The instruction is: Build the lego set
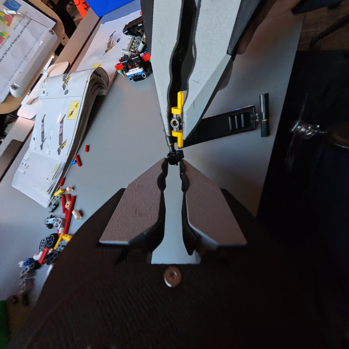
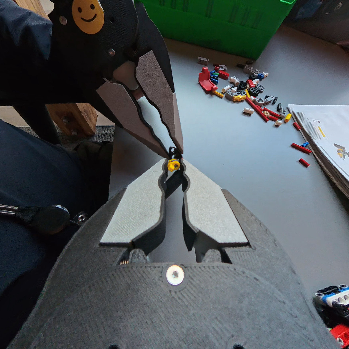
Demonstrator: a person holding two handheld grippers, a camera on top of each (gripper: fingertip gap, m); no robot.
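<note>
My left gripper (image 1: 174, 161), with brown fingers, is shut on a small black connector (image 1: 175, 155) at its very tips. My right gripper (image 2: 173, 162), with grey fingers, is shut on a small assembly of yellow and grey pieces (image 2: 172, 165) fixed to a long black panel (image 1: 222, 124). The panel ends in a black cross bar (image 1: 264, 115). The two grippers meet tip to tip above the grey table (image 1: 122, 117). The black connector (image 2: 172, 150) touches a thin black axle end that sticks out of the assembly. The right gripper (image 1: 175, 137) comes in from the top of the left wrist view.
An open instruction booklet (image 1: 62, 122) lies on the table, with a scatter of loose small pieces (image 2: 245, 88) beside it. A part-built model (image 1: 135, 62) stands behind it. A green bin (image 2: 217, 22) is at the far side. A person's dark-clothed leg (image 2: 37, 179) is by the table edge. My two grippers' fingertips are within a few centimetres of each other. From either gripper's tips it is about 20 cm to the part-built model (image 1: 135, 62).
</note>
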